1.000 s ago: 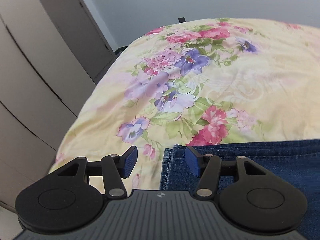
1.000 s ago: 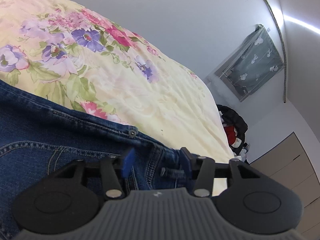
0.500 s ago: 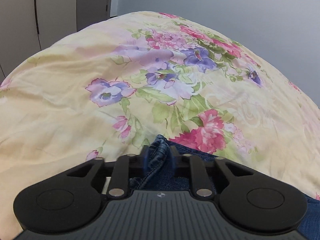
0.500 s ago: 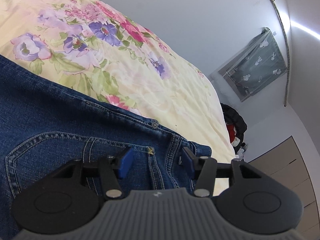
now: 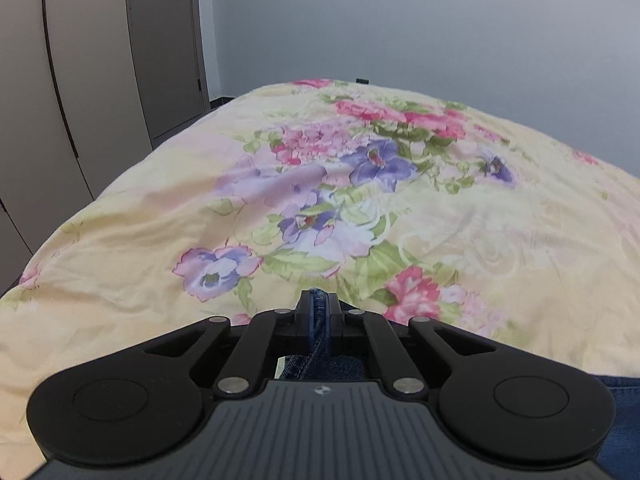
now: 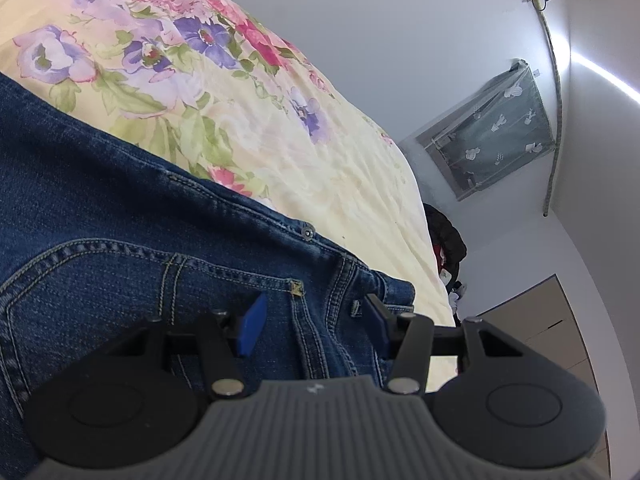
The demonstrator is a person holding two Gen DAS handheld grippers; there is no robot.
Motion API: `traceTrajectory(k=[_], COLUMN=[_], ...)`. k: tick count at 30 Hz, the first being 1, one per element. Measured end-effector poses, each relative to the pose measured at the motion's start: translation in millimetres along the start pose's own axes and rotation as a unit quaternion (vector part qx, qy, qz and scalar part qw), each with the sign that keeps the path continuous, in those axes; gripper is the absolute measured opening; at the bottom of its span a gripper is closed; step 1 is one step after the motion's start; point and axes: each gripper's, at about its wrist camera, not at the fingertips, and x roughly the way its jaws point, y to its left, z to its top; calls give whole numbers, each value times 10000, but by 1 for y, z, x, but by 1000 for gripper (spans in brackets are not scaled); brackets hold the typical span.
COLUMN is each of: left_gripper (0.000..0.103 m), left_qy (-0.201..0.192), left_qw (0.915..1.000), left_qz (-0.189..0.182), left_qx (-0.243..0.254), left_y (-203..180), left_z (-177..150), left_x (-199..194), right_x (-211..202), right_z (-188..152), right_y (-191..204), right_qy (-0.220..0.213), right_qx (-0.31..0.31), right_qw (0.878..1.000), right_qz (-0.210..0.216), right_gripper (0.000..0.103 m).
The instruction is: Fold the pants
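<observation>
Left gripper (image 5: pixel 319 320) has clamped one pants (image 6: pixel 120 240) hem.

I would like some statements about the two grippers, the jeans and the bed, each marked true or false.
1. The left gripper is shut on a fold of the jeans. True.
2. The right gripper is shut on the waistband. False: its jaws stand open over the denim.
3. The bedsheet is plain white. False: it is yellow with flowers.
4. The jeans lie on the bedsheet. True.
</observation>
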Motion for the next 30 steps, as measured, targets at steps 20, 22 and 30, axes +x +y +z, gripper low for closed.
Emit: traceTrajectory(k=[20, 22, 30], left_gripper=[25, 25, 25], left_qy=[1077, 1242, 993], left_qw=[9917, 9900, 9925], left_qz=[40, 224, 49], left_qx=[704, 631, 713], left_y=[21, 24, 17], left_z=[-99, -107, -108], left_x=[-81, -78, -116], right_x=[-94, -106, -153], right_z=[-44, -55, -92], right_y=[-34, -35, -25], right_qy=[158, 229, 470], right_qx=[1171, 1243, 1433], right_qw=[9874, 9848, 9699], right_qz=[1056, 1193, 1914], right_gripper=[53, 53, 54])
